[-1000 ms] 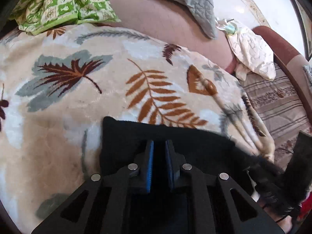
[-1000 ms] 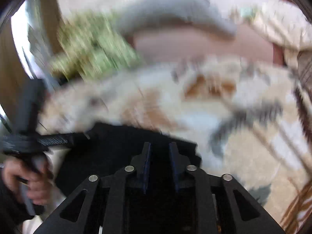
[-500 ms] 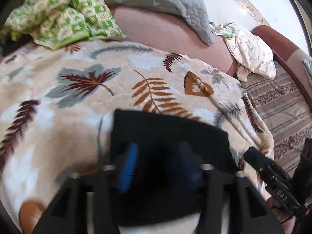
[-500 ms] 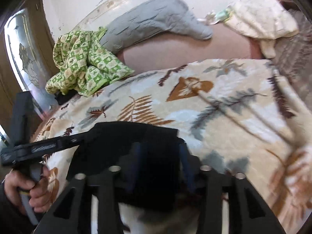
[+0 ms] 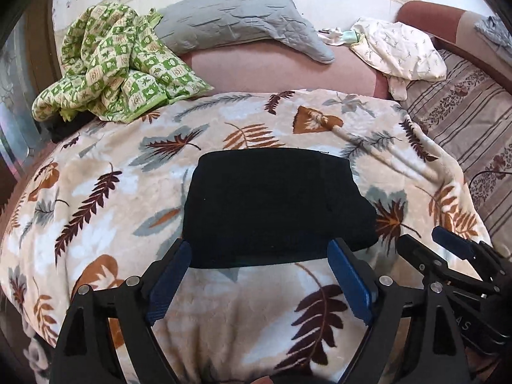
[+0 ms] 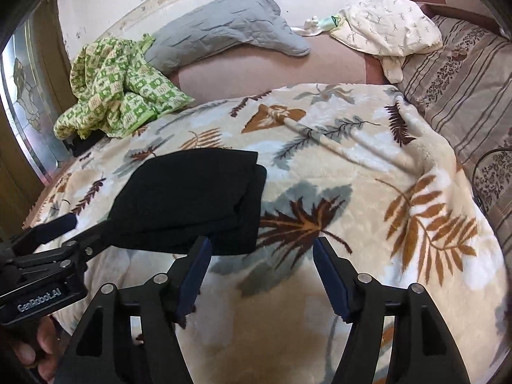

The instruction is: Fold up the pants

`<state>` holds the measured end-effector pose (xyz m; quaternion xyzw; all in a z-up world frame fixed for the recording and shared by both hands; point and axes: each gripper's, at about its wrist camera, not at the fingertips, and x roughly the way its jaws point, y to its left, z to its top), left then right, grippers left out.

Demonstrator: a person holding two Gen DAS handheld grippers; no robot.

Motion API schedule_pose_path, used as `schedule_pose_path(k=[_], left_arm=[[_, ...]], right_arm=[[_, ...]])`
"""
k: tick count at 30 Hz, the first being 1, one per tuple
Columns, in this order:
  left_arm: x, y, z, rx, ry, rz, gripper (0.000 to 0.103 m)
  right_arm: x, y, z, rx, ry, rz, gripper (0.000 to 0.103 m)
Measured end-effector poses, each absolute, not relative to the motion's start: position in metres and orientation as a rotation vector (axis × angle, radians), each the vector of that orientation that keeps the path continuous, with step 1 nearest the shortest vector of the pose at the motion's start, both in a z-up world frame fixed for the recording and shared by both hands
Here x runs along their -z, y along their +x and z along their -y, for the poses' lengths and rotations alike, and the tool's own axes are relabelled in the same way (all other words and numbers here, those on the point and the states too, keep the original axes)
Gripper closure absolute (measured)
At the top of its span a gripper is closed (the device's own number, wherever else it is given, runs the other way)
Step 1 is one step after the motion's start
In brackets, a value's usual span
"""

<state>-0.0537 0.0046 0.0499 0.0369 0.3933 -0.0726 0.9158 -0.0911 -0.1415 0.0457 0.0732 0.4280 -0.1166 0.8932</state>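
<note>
Released and backed off: left tool [image 5: 259,256] and right tool [image 6: 260,252] both spread, empty; pants [image 5: 275,208] folded on blanket [image 5: 96,192], likely done.

You see black pants [image 5: 275,208] on a cream blanket [image 5: 96,192] with brown, orange and grey-blue leaves. At eleven o'clock lies a green-and-cream checked cloth [image 5: 118,64], at twelve a plain grey pillow [image 5: 233,19], at one a white cloth [image 5: 403,51] with small grey marks. Your gripper fingers [image 5: 169,275] are black with blue pads.

Two close, forward-facing wrist views; shared pants [image 5: 275,204].
</note>
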Motion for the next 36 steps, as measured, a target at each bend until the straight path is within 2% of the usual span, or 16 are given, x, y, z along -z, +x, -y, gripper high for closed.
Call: schedule_pose_path(k=[16, 20, 23, 30, 33, 36], left_arm=[[-0.049, -0.047, -0.015, 0.183, 0.043, -0.821, 0.015], [-0.051, -0.050, -0.012, 0.224, 0.064, -0.816, 0.002], [-0.055, -0.055, -0.016, 0.237, 0.068, -0.785, 0.001], [-0.057, -0.065, -0.036, 0.291, -0.022, -0.732, 0.001], [-0.050, -0.058, -0.041, 0.270, -0.015, -0.797, 0.002], [-0.040, -0.052, -0.042, 0.275, -0.031, -0.858, 0.007]], right_arm=[[-0.035, -0.085, 0.149, 0.242, 0.220, -0.926, 0.035], [-0.035, -0.085, 0.149, 0.242, 0.221, -0.924, 0.035], [-0.036, -0.085, 0.149, 0.244, 0.224, -0.923, 0.035], [-0.036, -0.085, 0.149, 0.246, 0.225, -0.919, 0.035], [-0.036, -0.085, 0.149, 0.245, 0.223, -0.921, 0.035], [-0.035, -0.085, 0.149, 0.244, 0.218, -0.927, 0.035]])
